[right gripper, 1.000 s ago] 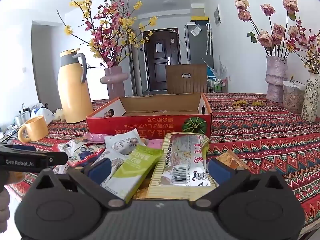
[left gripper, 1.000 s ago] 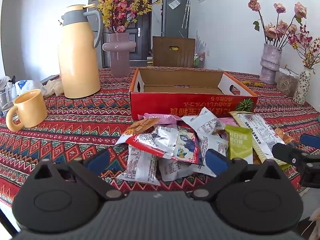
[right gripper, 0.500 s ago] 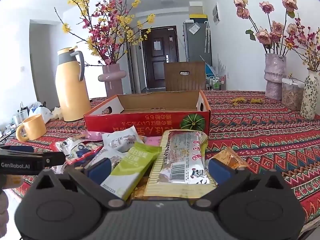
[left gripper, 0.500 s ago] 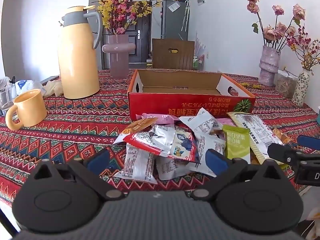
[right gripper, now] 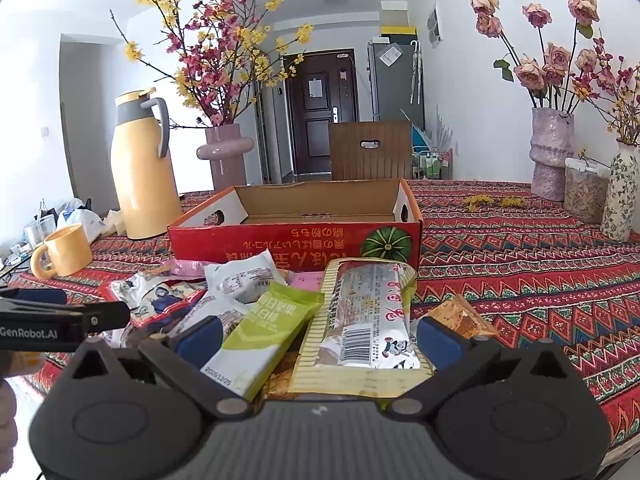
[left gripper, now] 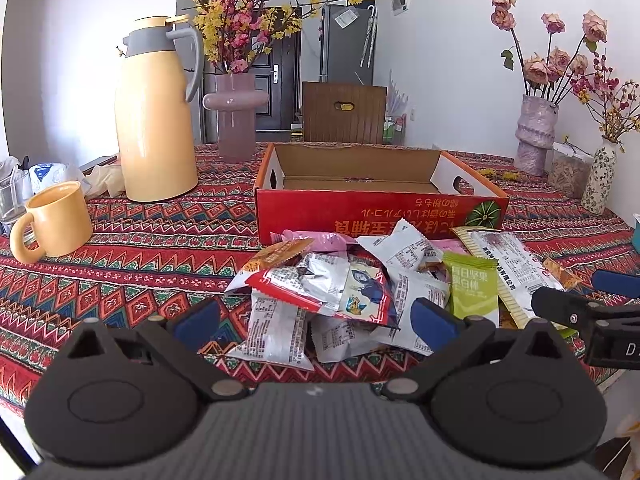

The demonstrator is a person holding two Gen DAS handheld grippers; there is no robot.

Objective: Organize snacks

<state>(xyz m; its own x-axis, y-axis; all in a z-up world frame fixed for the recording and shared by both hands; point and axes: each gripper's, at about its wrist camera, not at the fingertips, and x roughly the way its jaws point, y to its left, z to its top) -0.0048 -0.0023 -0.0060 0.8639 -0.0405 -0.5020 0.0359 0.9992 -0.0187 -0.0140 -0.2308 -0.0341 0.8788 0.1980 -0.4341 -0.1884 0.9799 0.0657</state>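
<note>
Both cameras have drawn back slightly; snack pile [left gripper: 352,292] sits lower centre before the empty red box [left gripper: 380,216]. Left tool [left gripper: 316,320] and right tool [right gripper: 316,336] gape, holding nothing. Best pinch one top packet cleanly.

Snack packets [left gripper: 352,292] lie heaped near the table's front edge, just before the open, empty red box [left gripper: 376,216].
</note>
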